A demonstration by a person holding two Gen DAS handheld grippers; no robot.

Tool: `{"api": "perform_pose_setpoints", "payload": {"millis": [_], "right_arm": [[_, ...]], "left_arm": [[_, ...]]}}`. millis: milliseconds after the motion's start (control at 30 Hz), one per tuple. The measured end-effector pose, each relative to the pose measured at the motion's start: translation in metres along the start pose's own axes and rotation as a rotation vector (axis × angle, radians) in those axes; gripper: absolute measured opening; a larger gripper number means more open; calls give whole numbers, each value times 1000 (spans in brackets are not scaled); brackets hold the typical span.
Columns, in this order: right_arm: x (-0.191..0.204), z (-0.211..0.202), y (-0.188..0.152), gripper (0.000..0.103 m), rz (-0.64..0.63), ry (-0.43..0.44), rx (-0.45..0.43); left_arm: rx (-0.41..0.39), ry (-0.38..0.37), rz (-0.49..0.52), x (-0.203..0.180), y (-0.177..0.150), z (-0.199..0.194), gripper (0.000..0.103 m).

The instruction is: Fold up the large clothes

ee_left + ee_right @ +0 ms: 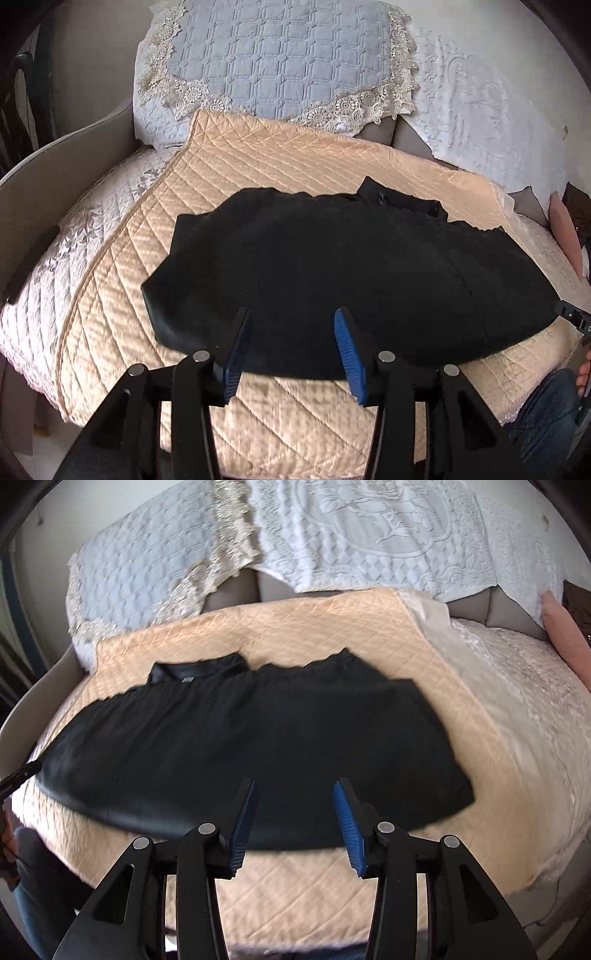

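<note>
Hovering above the near hem, the left gripper [291, 339] and the right gripper [295, 812] both hang released, blue-padded fingers [345, 345] spread wide and pinching nothing. Between and beyond them the large black fabric garment [332, 273] lies spread across a peach quilted satin cover [258, 162] on a sofa, its collar end away from the person and its bottom edge nearest. From the right wrist view, the garment [240, 746] looks already doubled in part: a second layer and a collar with a small grey label show along the far edge, so one fold seems done. The cloth is slightly blurred, so its exact creases cannot be made out.

A grey-blue quilted cushion cover with lace trim [280, 55] leans on the sofa back, beside a white embossed throw [369, 535]; neither touches the garment.

The step in hand appears to be the pause between folds, both tools free and lined up over the hem. The next move likely calls for each gripper to drop onto a bottom corner, pinch through all layers together, then lift and carry the hem toward the collar evenly, keeping the edge taut so the soft cloth does not sag or bunch between them.
</note>
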State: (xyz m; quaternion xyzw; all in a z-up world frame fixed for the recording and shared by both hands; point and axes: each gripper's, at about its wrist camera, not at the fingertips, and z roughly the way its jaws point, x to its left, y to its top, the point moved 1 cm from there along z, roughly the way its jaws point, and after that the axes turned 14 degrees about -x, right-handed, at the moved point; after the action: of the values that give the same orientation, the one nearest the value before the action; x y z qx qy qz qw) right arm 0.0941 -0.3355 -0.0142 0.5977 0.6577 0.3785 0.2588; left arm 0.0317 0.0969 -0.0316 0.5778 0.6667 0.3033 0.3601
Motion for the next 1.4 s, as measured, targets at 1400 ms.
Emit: {"api": "perform_pose_setpoints", "payload": {"millis": [1400], "right_arm": [[135,27,-12,49,-167,194,58]], "left_arm": [[55,132,-52,67,12,21,72]]}}
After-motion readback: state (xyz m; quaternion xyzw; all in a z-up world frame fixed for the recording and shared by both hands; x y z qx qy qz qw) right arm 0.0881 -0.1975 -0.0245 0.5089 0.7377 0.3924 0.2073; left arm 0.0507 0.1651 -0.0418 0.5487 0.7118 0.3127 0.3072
